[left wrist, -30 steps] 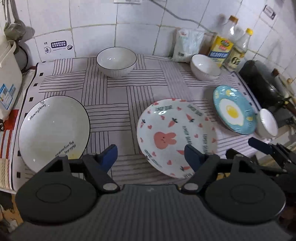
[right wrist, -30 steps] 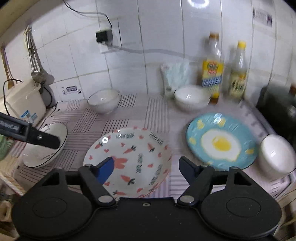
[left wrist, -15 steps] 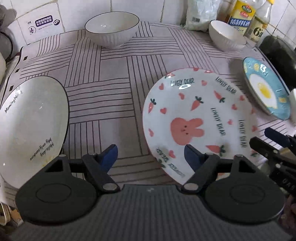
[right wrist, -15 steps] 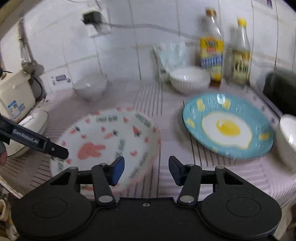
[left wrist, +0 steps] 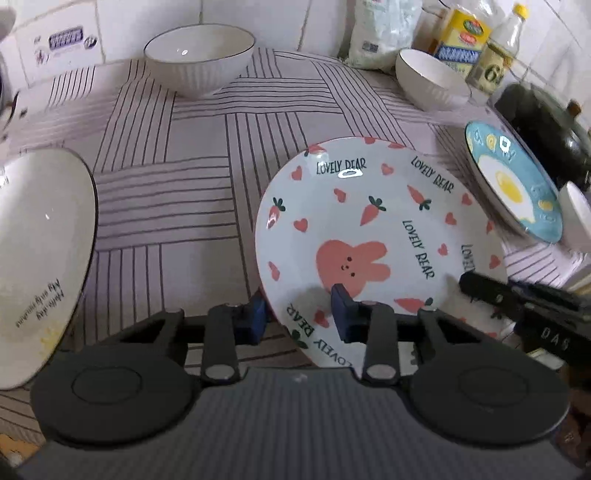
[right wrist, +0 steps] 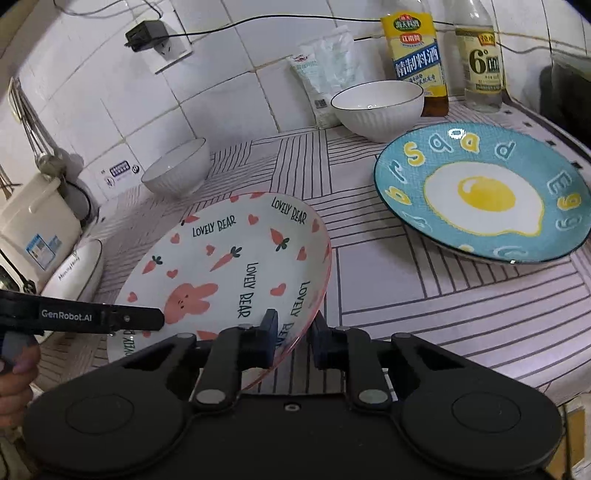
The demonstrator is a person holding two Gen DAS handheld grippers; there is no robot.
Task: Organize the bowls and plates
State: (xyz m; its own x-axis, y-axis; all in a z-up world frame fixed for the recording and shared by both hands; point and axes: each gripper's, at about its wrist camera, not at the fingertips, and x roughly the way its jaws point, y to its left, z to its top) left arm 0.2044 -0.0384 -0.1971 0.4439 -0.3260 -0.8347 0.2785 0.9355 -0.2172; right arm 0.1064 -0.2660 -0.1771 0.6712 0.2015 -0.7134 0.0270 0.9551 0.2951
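Kitchen corner, white tiled wall [right wrist: 229, 99].
Worktop [left wrist: 192, 192] covered by a pale striped cloth; wall socket [right wrist: 168, 48] holds a black plug adapter [right wrist: 144, 35] with cable running right. Utensils [right wrist: 33, 125] hang at left. Lighting dim, even.

The rabbit plate [left wrist: 376, 236] looks like glazed ceramic, smooth and glossy, with a bright glare spot near its far rim. Right of it, the egg plate [right wrist: 484, 195] has the same shiny glaze, and left of it the white plate [left wrist: 40, 258] is glossy too. Beyond the rabbit plate, two ribbed bowls [right wrist: 376, 107] [left wrist: 199, 55] show a slick white glaze. The striped cloth [left wrist: 166, 192] under the rabbit plate is matt fabric. The wall tiles [right wrist: 229, 92] behind are glossy. The bottles [right wrist: 417, 55] look like clear plastic or glass with paper labels. The left gripper [left wrist: 297, 319] and right gripper [right wrist: 293, 341] are matt black plastic with dull blue pads.
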